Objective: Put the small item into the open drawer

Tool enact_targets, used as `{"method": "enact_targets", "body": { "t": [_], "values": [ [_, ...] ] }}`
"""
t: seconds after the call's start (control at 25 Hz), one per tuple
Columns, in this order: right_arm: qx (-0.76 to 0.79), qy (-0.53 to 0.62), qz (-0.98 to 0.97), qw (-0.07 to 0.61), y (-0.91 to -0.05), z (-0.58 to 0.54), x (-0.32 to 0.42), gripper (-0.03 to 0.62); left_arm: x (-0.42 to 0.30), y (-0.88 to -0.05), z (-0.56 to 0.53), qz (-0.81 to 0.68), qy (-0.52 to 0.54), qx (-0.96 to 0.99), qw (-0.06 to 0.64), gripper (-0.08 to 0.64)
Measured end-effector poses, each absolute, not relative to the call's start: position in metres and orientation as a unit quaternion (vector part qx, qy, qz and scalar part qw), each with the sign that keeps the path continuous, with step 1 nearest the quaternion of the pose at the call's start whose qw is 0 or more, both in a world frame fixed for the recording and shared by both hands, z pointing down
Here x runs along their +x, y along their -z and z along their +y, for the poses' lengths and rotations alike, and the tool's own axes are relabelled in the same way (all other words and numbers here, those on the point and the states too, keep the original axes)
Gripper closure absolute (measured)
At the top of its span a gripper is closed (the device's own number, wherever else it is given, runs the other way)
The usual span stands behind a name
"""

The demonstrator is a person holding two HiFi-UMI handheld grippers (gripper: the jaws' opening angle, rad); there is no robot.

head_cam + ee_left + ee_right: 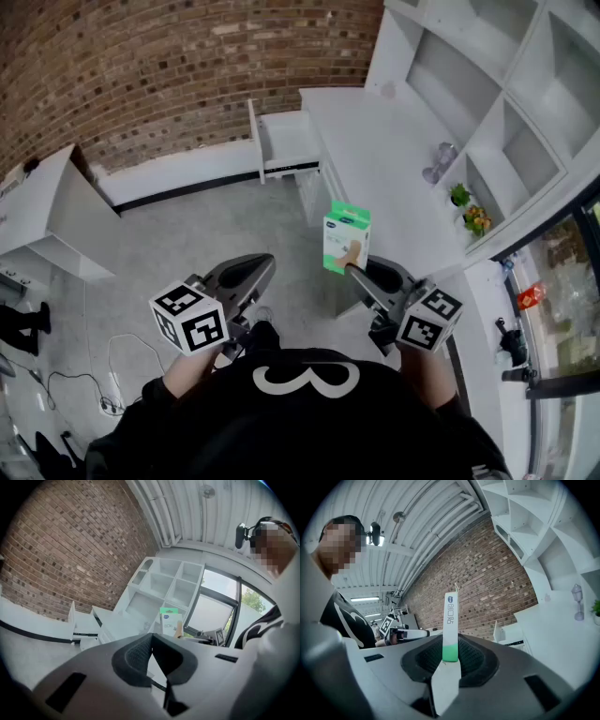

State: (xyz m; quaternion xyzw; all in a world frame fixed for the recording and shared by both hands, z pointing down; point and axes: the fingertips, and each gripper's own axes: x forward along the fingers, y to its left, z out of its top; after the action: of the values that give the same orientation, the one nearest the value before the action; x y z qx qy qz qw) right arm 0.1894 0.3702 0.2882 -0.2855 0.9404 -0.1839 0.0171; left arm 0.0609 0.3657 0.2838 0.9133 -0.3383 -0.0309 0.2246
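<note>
— Where is the small box (346, 240) (450, 616)?

— Up in the air, upright, with its lower end pinched between the jaws of the right gripper (357, 269) (450, 651). That end is hidden in the pads. From the right gripper view you only get the thin edge of it, green at the bottom and white above. The print is too small to read.

— Is it over the desk (394, 178)?

— It's near the front edge. I cannot tell whether it hangs over the desk or over the floor (187, 244). It's well apart from the open drawer (281, 141), which sticks out at the far end by the brick wall (169, 66).

— Anything in the drawer?

— The inside looks plain white from above. I can't make out more.

— And the left gripper (255, 270) (151, 638)?

— Its jaw tips meet with nothing between them. The hands are mostly hidden under the marker cubes.

— What about the room?

— There's a white desk, mostly bare, with a glass piece (439, 162) and a small plant (459, 195) at the back. White shelves (487, 84) rise behind it, cut off at the top. The floor is grey, with a loose cable (112, 370) on it. A white cabinet (47, 220) on the left runs out of view.
</note>
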Motion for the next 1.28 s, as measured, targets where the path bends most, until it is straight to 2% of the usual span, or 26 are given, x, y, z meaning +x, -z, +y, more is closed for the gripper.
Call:
{"method": "enact_targets", "body": {
  "t": [0.6, 1.28],
  "values": [
    [-0.299, 0.209, 0.931, 0.004, -0.309, 0.325, 0.168, 0.500, 0.044, -0.305, 0.320, -0.329, 0.015, 0.909, 0.255, 0.558],
    [-0.348, 0.302, 0.888, -0.013, -0.369, 0.168, 0.107, 0.497, -0.027, -0.364, 0.168, -0.337, -0.017, 0.886, 0.318, 0.558]
  ]
}}
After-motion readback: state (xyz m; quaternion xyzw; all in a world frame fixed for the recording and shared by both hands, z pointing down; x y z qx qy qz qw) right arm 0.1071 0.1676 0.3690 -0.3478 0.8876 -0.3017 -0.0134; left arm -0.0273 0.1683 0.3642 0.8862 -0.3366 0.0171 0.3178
